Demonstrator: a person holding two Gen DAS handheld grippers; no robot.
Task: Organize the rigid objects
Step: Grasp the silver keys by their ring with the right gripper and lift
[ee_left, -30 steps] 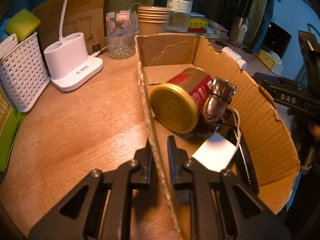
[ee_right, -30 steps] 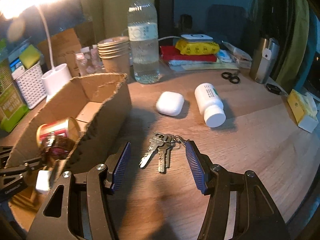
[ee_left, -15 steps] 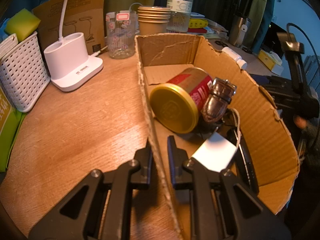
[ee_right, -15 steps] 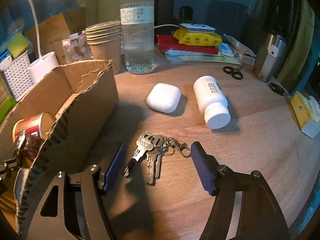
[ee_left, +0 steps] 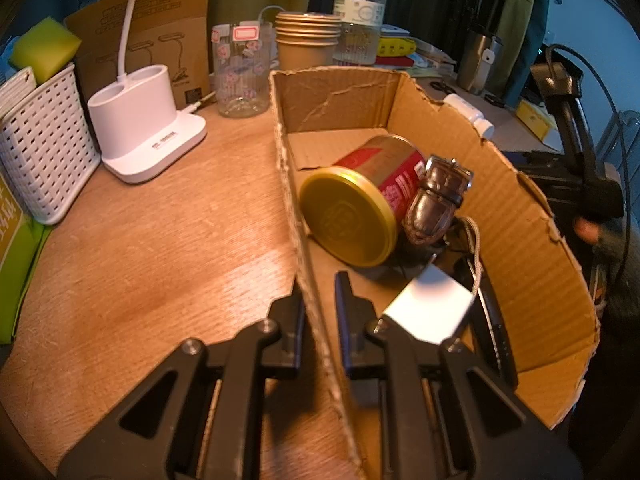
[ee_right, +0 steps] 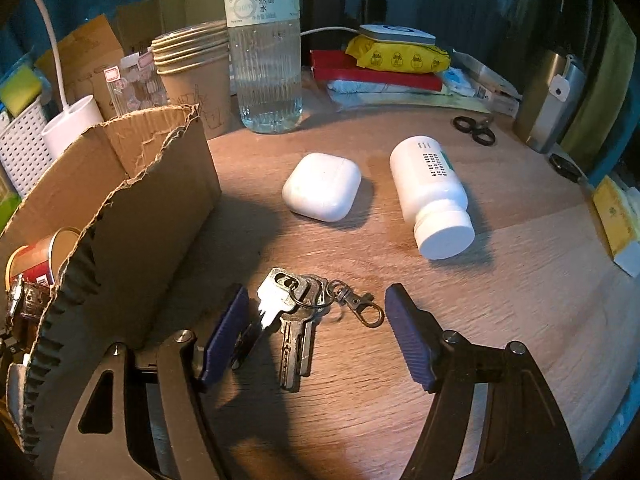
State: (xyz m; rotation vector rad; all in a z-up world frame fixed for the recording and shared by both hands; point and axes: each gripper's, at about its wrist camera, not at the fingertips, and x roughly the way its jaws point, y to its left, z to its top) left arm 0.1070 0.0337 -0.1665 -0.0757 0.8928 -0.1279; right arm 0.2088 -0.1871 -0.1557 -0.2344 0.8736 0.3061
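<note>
Metal keys (ee_right: 294, 320): blades toward camera | right gripper (ee_right: 316, 334): apart, just widened, astride | left gripper (ee_left: 318, 300): clamped on cardboard box (ee_left: 304, 264) wall

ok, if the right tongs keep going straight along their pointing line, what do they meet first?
Most likely the bunch of keys, lying between the open right tongs on the wooden table. Exact depth is unclear.

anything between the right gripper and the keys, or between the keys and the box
Nothing blocks the right gripper: its jaws stand open with the keys lying flat between them. Toward the cardboard box, only its near wall stands in the way, so the keys must be lifted over it.
</note>
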